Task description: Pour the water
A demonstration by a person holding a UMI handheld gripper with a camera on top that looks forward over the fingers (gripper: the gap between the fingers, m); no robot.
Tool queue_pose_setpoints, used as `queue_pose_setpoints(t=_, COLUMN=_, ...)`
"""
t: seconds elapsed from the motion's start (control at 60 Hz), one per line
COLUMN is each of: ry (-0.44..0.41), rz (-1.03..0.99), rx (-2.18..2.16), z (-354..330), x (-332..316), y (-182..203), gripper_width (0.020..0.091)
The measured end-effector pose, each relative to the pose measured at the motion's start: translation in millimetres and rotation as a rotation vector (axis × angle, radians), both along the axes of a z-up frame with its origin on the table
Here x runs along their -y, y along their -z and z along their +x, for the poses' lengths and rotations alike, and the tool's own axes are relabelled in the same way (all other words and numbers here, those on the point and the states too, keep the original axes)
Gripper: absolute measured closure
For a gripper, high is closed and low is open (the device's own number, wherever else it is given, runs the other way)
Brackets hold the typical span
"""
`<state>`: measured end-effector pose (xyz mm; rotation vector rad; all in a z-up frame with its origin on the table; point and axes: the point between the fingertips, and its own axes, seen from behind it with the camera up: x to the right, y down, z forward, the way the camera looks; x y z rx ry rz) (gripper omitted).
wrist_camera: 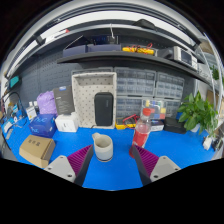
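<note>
1. My gripper (112, 163): fingers apart, nothing clamped. Purple pads (79, 157) face inward, hovering over blue table (185, 150).
2. White cup (102, 146) stands upright just ahead of fingers, roughly between the tips, w/ a gap each side. Can't tell if it holds water.
3. Clear bottle w/ pinkish liquid (142, 131) upright, just right of cup & slightly farther back; apart from cup.
4. Left side of table: cardboard box (37, 150) near front edge, blue container (43, 125) behind it, white box (66, 122) beside that.
5. Back edge: white cabinet w/ dark panel (95, 98); purple bag (46, 102) left of it.
6. Far right corner: green plant (198, 112).
7. Dark shelf (110, 55) overhead.
</note>
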<state>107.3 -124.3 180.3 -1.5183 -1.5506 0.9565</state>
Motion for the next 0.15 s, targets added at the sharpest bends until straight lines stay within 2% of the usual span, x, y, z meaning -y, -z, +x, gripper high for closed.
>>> queue_pose_setpoints(t=0.15, ry=0.004, rz=0.008, rx=-0.021, z=0.1, x=2.2, y=-5.5, gripper_width=0.0296)
